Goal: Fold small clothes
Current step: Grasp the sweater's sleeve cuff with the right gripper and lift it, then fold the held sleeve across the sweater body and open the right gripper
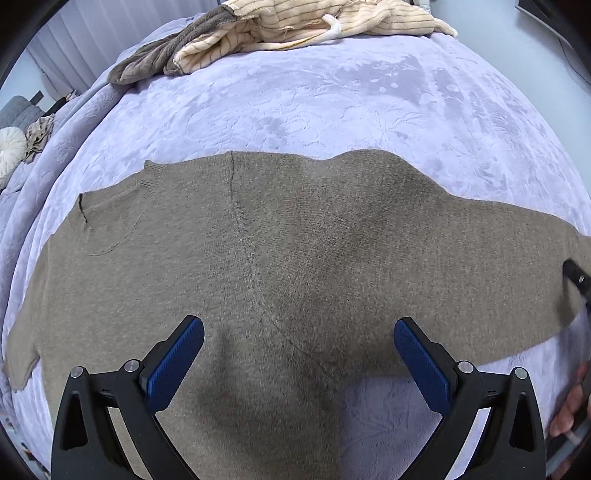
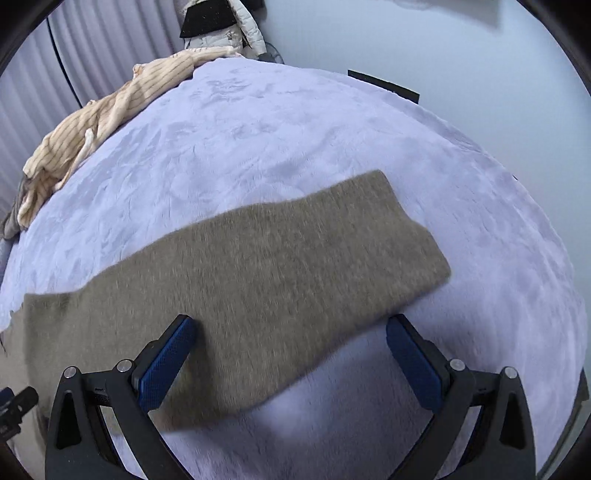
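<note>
A taupe knitted sweater (image 1: pixel 288 258) lies flat on a lilac plush bed cover (image 1: pixel 314 103), its neckline at the left and one sleeve stretching right. My left gripper (image 1: pixel 299 347) hovers open above the sweater's body, near the armpit seam, with nothing between its blue pads. In the right wrist view the sleeve (image 2: pixel 280 266) runs from lower left to its cuff at upper right. My right gripper (image 2: pixel 291 343) is open over the sleeve's near edge, holding nothing. A part of the right gripper (image 1: pixel 576 280) and a hand (image 1: pixel 569 417) show at the left view's right edge.
A cream striped garment (image 1: pixel 314 26) and a grey-brown one (image 1: pixel 155 55) lie heaped at the bed's far edge; the cream one (image 2: pixel 99 118) also shows in the right view. Cushions (image 1: pixel 11 147) sit at the far left. Pleated curtains (image 2: pixel 37 110) hang behind the bed.
</note>
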`<move>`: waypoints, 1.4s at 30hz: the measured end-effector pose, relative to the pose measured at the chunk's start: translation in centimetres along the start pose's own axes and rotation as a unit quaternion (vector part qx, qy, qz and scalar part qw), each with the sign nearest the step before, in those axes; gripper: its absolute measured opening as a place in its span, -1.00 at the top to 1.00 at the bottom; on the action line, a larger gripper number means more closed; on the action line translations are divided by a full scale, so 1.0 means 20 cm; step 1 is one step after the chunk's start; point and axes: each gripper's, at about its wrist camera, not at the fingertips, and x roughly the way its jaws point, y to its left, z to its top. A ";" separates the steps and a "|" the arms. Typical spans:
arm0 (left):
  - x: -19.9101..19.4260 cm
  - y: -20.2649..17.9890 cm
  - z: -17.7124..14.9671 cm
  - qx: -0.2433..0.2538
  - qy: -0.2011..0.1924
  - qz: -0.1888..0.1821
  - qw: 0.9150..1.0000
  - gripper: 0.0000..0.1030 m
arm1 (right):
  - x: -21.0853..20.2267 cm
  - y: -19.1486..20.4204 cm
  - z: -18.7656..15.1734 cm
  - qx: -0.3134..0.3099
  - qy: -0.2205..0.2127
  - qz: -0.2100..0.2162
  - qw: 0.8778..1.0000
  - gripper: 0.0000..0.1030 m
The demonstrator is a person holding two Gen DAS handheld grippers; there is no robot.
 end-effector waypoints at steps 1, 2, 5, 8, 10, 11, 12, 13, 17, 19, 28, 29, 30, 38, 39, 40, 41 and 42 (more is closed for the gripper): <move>0.01 0.00 0.01 0.000 0.000 0.000 1.000 -1.00 | 0.01 0.00 0.03 0.003 -0.006 0.014 1.000 -0.93; 0.02 0.01 0.02 -0.001 -0.001 0.001 1.000 -1.00 | 0.02 0.00 0.05 0.007 -0.013 0.025 1.000 -0.86; 0.04 0.07 0.06 -0.020 -0.008 -0.006 1.000 -1.00 | 0.04 -0.01 0.09 0.003 -0.023 0.042 0.999 -0.03; 0.07 0.14 0.11 -0.055 -0.003 -0.016 0.998 -1.00 | 0.02 -0.02 0.09 0.005 -0.023 0.077 0.997 0.86; 0.08 0.17 0.13 -0.064 -0.004 -0.011 0.998 -1.00 | -0.03 -0.04 0.07 0.009 -0.043 0.090 0.995 0.88; 0.09 0.18 0.14 -0.067 -0.005 -0.010 0.998 -1.00 | -0.07 -0.05 0.07 0.010 -0.058 0.092 0.994 0.88; 0.09 0.19 0.14 -0.072 -0.007 -0.010 0.997 -1.00 | -0.12 -0.07 0.06 0.012 -0.073 0.094 0.993 0.89; 0.10 0.20 0.15 -0.075 -0.007 -0.009 0.997 -1.00 | -0.17 -0.08 0.04 0.016 -0.089 0.093 0.992 0.89; 0.23 0.09 0.16 -0.029 0.030 0.003 0.999 -1.00 | -0.21 -0.13 0.01 0.034 -0.094 0.079 0.992 0.89; 0.26 0.04 0.15 -0.006 0.030 0.023 0.999 -1.00 | -0.17 -0.11 0.01 0.024 -0.084 0.066 0.994 0.89; 0.05 0.13 0.06 0.000 -0.007 -0.009 1.000 -1.00 | -0.34 -0.06 0.03 0.011 -0.103 0.064 0.993 0.89; 0.03 0.15 0.04 0.005 -0.013 -0.006 1.000 -1.00 | -0.37 -0.03 0.03 0.007 -0.107 0.063 0.992 0.89; 0.01 0.17 0.01 0.008 -0.017 -0.006 1.000 -1.00 | -0.40 -0.01 0.03 0.003 -0.109 0.063 0.992 0.89; -0.06 0.37 -0.18 0.002 -0.027 -0.025 0.999 -1.00 | -0.61 0.35 0.00 -0.042 -0.124 0.069 0.989 0.89; -0.06 0.41 -0.20 0.000 -0.029 -0.029 0.999 -1.00 | -0.63 0.40 0.00 -0.048 -0.125 0.070 0.989 0.89; -0.06 0.45 -0.21 -0.001 -0.029 -0.032 0.999 -1.00 | -0.65 0.45 -0.01 -0.054 -0.126 0.071 0.988 0.89; -0.07 0.47 -0.23 -0.003 -0.030 -0.034 0.999 -1.00 | -0.67 0.51 -0.03 -0.059 -0.127 0.073 0.987 0.89; -0.07 0.50 -0.26 -0.005 -0.031 -0.036 0.999 -1.00 | -0.68 0.55 -0.03 -0.062 -0.127 0.075 0.987 0.89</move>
